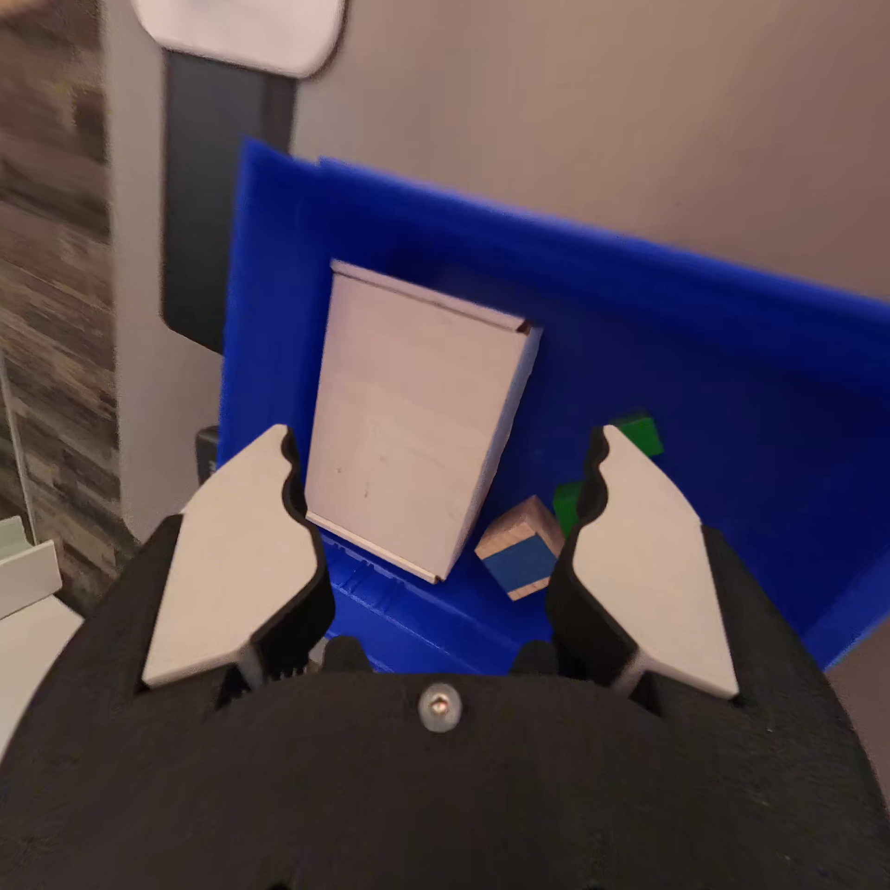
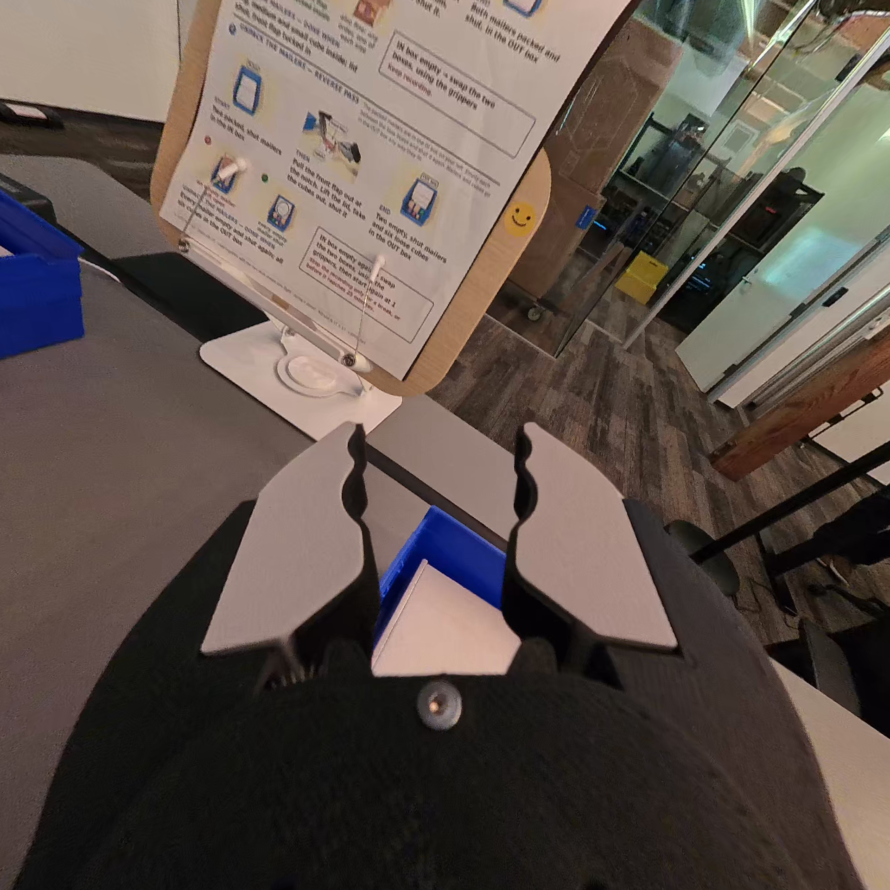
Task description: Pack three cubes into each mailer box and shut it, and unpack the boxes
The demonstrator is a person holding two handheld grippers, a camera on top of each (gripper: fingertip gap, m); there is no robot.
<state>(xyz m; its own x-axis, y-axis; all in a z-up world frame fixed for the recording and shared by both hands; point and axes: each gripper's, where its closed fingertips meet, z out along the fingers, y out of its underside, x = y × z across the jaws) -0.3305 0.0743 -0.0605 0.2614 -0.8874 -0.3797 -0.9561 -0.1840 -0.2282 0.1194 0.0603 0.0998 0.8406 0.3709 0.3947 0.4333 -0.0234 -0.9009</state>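
Observation:
In the left wrist view a blue bin (image 1: 626, 308) holds a shut white mailer box (image 1: 409, 419) that leans tilted at its left side. Beside the mailer lie a wood cube with a blue face (image 1: 520, 549) and two green cubes (image 1: 638, 433), one partly hidden behind my finger. My left gripper (image 1: 443, 443) is open and empty above the bin's near wall. In the right wrist view my right gripper (image 2: 438, 433) is open and empty above a second blue bin (image 2: 448, 539) that holds a white mailer box (image 2: 443, 626).
A printed instruction sheet on a wooden board (image 2: 366, 159) stands on a white base (image 2: 298, 375) at the grey table's (image 2: 120, 457) far edge. Another blue bin (image 2: 33, 289) sits at the left. Beyond the table are a wood-pattern floor (image 2: 578, 409) and glass walls. Left tips to right tips: about 50 cm.

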